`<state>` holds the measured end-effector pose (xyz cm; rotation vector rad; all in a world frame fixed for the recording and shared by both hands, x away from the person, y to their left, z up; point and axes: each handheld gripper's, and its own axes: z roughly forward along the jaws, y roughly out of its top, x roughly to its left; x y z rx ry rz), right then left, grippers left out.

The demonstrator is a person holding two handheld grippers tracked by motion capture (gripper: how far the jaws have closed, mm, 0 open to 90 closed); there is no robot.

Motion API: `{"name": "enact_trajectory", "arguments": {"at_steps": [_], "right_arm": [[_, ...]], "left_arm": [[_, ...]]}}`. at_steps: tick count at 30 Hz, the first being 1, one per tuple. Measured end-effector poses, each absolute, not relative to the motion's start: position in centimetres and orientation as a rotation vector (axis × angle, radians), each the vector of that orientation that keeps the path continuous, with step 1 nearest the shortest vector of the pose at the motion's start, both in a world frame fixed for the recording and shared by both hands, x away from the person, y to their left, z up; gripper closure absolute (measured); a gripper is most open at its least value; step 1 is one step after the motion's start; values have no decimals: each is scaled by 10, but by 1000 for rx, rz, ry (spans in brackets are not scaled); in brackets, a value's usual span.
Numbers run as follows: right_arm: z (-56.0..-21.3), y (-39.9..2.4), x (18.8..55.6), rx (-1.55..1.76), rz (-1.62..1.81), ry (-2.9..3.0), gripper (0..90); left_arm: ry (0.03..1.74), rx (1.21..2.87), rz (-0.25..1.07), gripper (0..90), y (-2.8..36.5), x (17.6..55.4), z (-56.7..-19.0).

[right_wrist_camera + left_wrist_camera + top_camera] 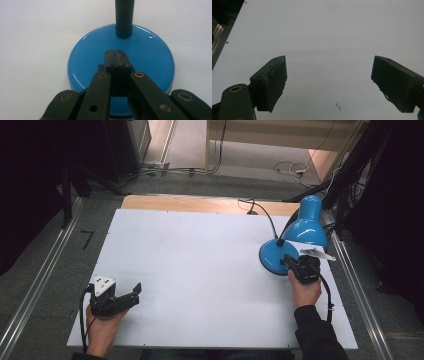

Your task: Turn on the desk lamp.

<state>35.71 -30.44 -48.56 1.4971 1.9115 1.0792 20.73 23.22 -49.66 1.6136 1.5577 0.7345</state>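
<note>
- A blue desk lamp (295, 240) stands near the far right corner of the white desk (200, 270); every place below is given from this lamp.
- Its round blue base (274, 257) rests flat on the desk, and a black ribbed neck (287, 227) rises from the back of the base to the blue shade (306, 222).
- The shade hangs above and to the right of the base, with its open mouth turned down toward the person's side.
- A black cord (262, 212) runs from the base toward the far edge of the desk.
- The right tool (296, 265) sits at the near right rim of the base, held by the person's right hand (305, 290).
- In the right gripper view the right tool (115, 53) is clenched, its two jaws pressed together with nothing between them, and their tips lie over the top of the base (147, 57), short of the neck (124, 18).
- Whether the tips press on the base or hover just above it cannot be told.
- The left tool (136, 291) is well apart from the lamp, across the desk near the front left corner, in the person's left hand (102, 327).
- In the left gripper view the left tool (329, 75) is released, jaws spread wide, with bare desk (324, 30) between them.
- A grey three-cornered plate (104, 284) sits on top of the left tool.
</note>
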Motion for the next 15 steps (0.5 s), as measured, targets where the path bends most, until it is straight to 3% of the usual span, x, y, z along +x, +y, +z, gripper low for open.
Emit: {"name": "enact_trajectory", "arguments": {"at_steps": [15], "right_arm": [[-490,-304,358,1510,1074,1916,881]], "left_arm": [[1558,1615,731,138,232,207,-497]]}}
